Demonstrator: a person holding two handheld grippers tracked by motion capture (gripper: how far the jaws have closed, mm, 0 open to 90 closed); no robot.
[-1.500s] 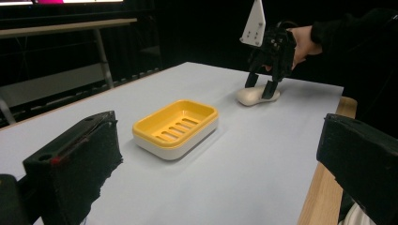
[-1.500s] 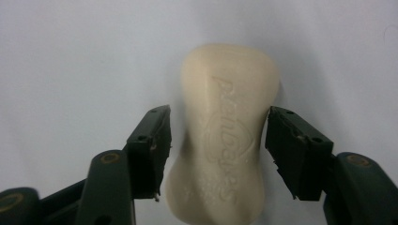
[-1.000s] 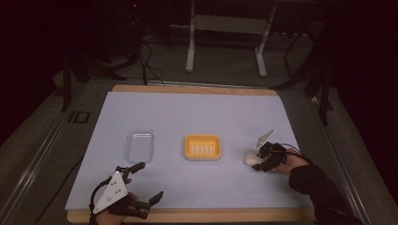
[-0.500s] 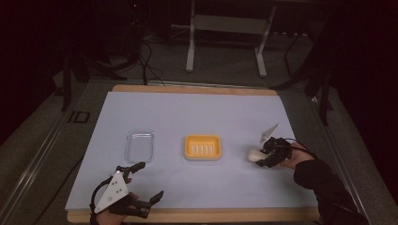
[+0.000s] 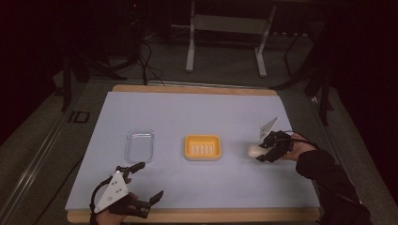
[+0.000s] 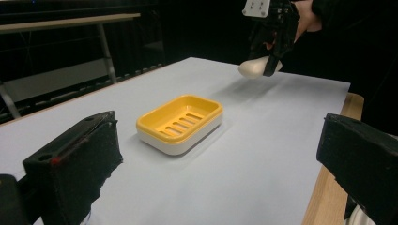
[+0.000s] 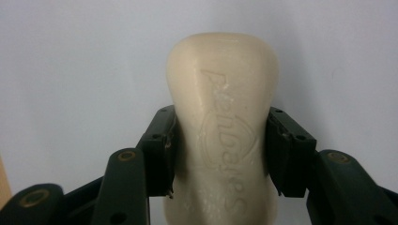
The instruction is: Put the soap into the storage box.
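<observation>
Soap clamped between both pads of right gripper, gripped across its narrow waist so the rounded end juts forward past the jaws, lifted clear of the pale blue table cover, probably for carrying. Left gripper resting near the front edge, jaws spread wide, nothing between them, seemingly kept out of the way. Farther in, yellow soap dish at mid-table, slotted tray empty, apart from the soap and left of it. Clear lid lying flat beyond the left gripper, left of the dish.
</observation>
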